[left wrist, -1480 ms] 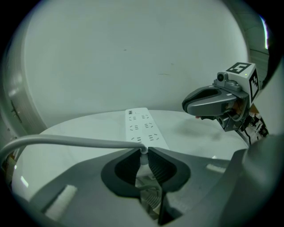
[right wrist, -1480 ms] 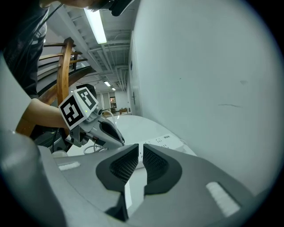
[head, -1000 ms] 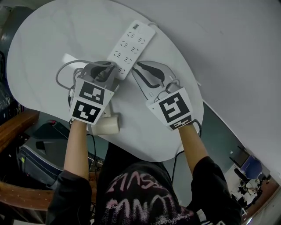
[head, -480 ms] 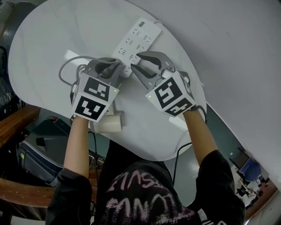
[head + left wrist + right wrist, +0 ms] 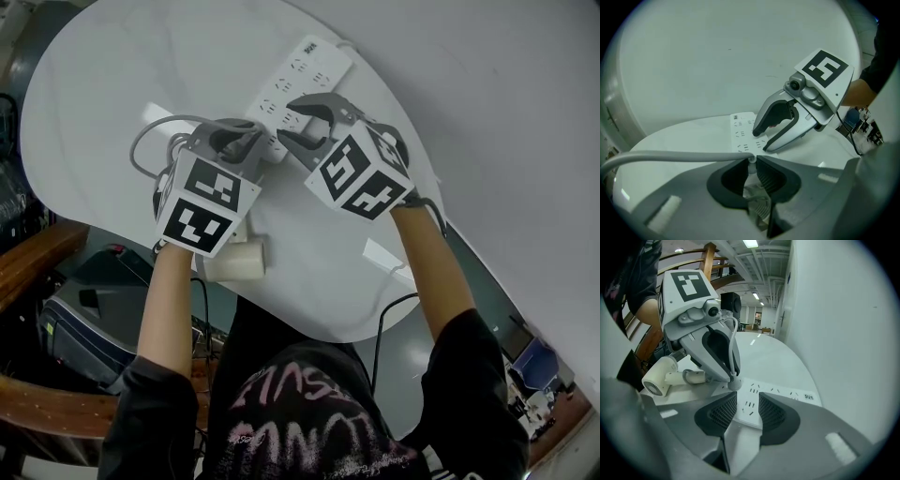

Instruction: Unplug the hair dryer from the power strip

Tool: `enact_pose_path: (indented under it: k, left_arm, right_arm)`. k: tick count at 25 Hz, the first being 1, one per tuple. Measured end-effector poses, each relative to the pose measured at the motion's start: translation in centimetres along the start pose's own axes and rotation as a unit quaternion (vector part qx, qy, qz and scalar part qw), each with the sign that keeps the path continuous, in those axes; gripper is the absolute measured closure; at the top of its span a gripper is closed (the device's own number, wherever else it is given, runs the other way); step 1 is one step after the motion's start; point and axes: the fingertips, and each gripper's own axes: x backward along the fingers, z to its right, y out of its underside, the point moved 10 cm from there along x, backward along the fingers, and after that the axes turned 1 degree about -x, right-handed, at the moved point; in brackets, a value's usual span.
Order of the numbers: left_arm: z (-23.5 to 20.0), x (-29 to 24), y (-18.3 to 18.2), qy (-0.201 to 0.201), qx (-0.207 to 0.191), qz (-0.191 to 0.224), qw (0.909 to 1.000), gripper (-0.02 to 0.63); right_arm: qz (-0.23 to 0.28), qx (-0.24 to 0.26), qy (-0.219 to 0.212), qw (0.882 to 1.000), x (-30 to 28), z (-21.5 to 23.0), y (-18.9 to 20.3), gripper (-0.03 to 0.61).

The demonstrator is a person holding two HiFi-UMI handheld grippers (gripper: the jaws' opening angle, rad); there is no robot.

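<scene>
**Plug pinched, strip about to be braced**

The white oval surface (image 5: 103, 94) carries everything. The power strip (image 5: 305, 80) lies slantwise toward its far side, sockets facing up. The hair dryer (image 5: 660, 377) lies on its side near the edge closest to the person, apart from the strip, so only its grey cord (image 5: 670, 156) ties the two together.

The left gripper (image 5: 751, 161) angles down at the strip's near end. Its fingers (image 5: 773, 177) are closed on the plug (image 5: 734, 383), right at the neck where the cord leaves it. That grip looks chosen so that a pull acts on the plug and not on the cord.

The right gripper (image 5: 747, 399) hovers just beside it, over the middle of the strip. Its fingers (image 5: 723, 412) have just been opening and stand wide. Only the strip's socket face shows under the gap, and nothing is pressed between them. By that placing, this gripper seems meant to straddle or pin the strip so it does not lift with the plug.

The plug appears to sit in its socket, so the unplugging is not yet done.
</scene>
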Motion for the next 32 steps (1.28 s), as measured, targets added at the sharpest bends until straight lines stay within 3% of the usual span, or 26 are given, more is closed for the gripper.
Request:
enact_pose_path:
  k: [4,6,10,15,28,32]
  left_arm:
    - [-0.1,0.0,0.1,0.004,0.004,-0.001,1.0000,0.549]
    - [-0.1,0.1,0.1,0.005,0.002,-0.002,1.0000,0.549]
    - [-0.1,0.1,0.0,0.006,-0.001,-0.005,1.0000,0.549]
    - [-0.2,-0.2,-0.1,0.008,0.000,-0.010,0.9999,0.549]
    - [-0.3,-0.4,-0.9,0.018,-0.035,-0.045,0.9982,0.548]
    - [-0.5,-0.4,-1.0,0.023,-0.022,-0.053,0.9981,0.551]
  right_arm:
    - [-0.008,0.007,-0.006,1.000,-0.6,0.1,-0.1,0.422]
    - [-0.012,0.011,-0.008,1.000,-1.0,0.2,-0.3,0.457]
    - [-0.025,0.012,-0.026,0.999,-1.4,0.5,-0.3,0.408]
    - [-0.027,0.010,-0.048,0.998,-1.7,0.7,-0.2,0.437]
    - [-0.020,-0.007,-0.055,0.998,-1.7,0.9,-0.2,0.434]
    - [-0.019,-0.012,-0.054,0.998,-1.8,0.8,-0.1,0.434]
